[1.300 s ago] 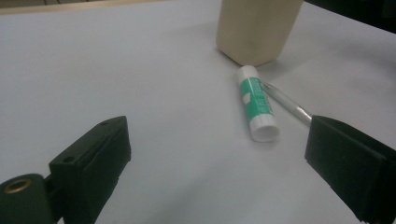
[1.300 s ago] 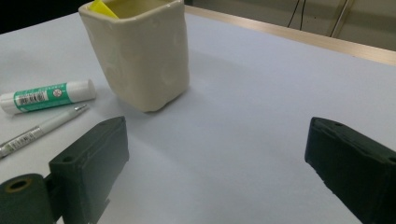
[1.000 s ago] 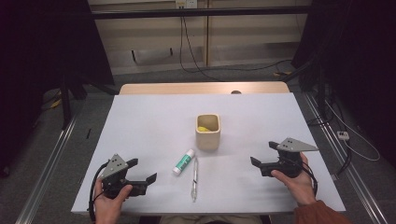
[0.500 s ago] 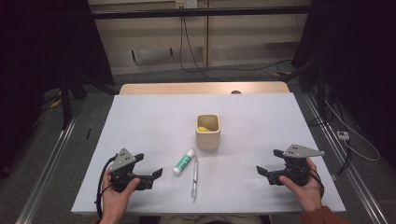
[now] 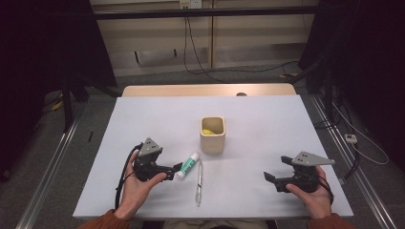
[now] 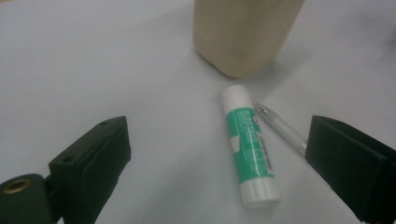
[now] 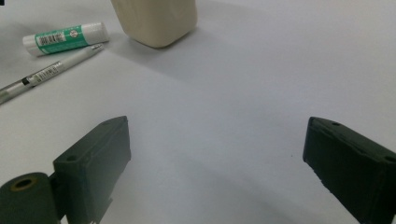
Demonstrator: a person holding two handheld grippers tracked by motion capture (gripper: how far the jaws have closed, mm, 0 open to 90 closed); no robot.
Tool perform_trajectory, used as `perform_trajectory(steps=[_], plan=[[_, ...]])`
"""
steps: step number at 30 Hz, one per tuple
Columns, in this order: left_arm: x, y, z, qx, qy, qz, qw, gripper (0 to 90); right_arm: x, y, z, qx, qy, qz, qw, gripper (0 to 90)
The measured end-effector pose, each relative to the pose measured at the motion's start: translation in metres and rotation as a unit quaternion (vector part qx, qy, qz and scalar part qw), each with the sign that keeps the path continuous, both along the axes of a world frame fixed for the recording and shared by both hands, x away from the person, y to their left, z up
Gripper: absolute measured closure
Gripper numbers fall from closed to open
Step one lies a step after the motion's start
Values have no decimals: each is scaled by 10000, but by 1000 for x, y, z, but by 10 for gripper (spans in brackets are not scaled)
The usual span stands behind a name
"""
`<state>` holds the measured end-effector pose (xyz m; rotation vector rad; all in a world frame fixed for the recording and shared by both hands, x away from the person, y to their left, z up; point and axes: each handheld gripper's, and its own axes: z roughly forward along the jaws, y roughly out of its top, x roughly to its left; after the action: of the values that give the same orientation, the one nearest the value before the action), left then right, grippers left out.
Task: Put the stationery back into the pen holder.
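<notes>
Where the glue stick (image 6: pixel 248 151) lies, pen (image 6: pixel 281 129) and cup (image 6: pixel 243 32) close beside.

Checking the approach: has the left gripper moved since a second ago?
Yes. The left gripper has moved right and forward across the table, closing on the glue stick, which stayed put.

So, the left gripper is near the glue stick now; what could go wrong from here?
1. The pen lies right beside the glue stick, so the open left gripper might catch both or push the pen away.
2. The glue stick is round and lies flat; a jaw touching it off-centre could make it roll.
3. The cup stands just beyond; a push forward could knock the stick against it.
</notes>
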<state>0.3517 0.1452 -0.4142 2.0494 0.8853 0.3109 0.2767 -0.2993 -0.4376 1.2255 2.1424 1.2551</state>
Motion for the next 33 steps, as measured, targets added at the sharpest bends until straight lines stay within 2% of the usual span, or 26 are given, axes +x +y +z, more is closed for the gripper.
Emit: perform_trajectory(steps=[4, 6, 8, 9, 11, 13, 17, 19, 25, 26, 27, 29, 33], plan=[[6, -16, 0, 149, 61, -139, 9998, 62, 1, 1, 0, -11, -46, -3, 10000, 76], [8, -21, -1, 254, 12, -116, 9996, 65, 0, 1, 1, 34, -63, 20, 10000, 76], [11, -26, -1, 272, 119, -197, 9994, 65, 0, 1, 1, 46, -83, 23, 10000, 76], [12, -29, -2, 373, 93, -149, 9991, 70, 0, 1, 1, 60, -76, 21, 10000, 76], [14, -32, -1, 393, 107, -323, 9986, 85, 1, 0, 1, 114, -49, 1, 9999, 76], [17, -34, -2, 440, 139, -322, 9984, 75, 1, -1, 1, 122, -48, -14, 9999, 76], [26, -38, -5, 433, 159, -162, 9988, 70, 2, 0, 1, 92, -35, 31, 9999, 76], [28, -41, -8, 587, 129, -52, 9982, 73, 2, 0, 1, 80, -19, 46, 10000, 76], [39, -41, -11, 634, 396, 1, 9972, 105, 3, -1, 1, 42, -6, -24, 10000, 76], [39, -42, -12, 621, 403, 99, 9972, 128, 3, -1, 1, 47, 0, -41, 10000, 76], [41, -43, -11, 589, 460, 18, 9972, 135, 3, -2, 1, 39, 2, -52, 10000, 76], [42, -47, -10, 740, 437, -9, 9963, 146, 3, -2, 0, 29, 17, -69, 10000, 76], [44, -53, -6, 702, 592, 13, 9958, 174, 3, -3, 0, 43, 14, -92, 9999, 76]])
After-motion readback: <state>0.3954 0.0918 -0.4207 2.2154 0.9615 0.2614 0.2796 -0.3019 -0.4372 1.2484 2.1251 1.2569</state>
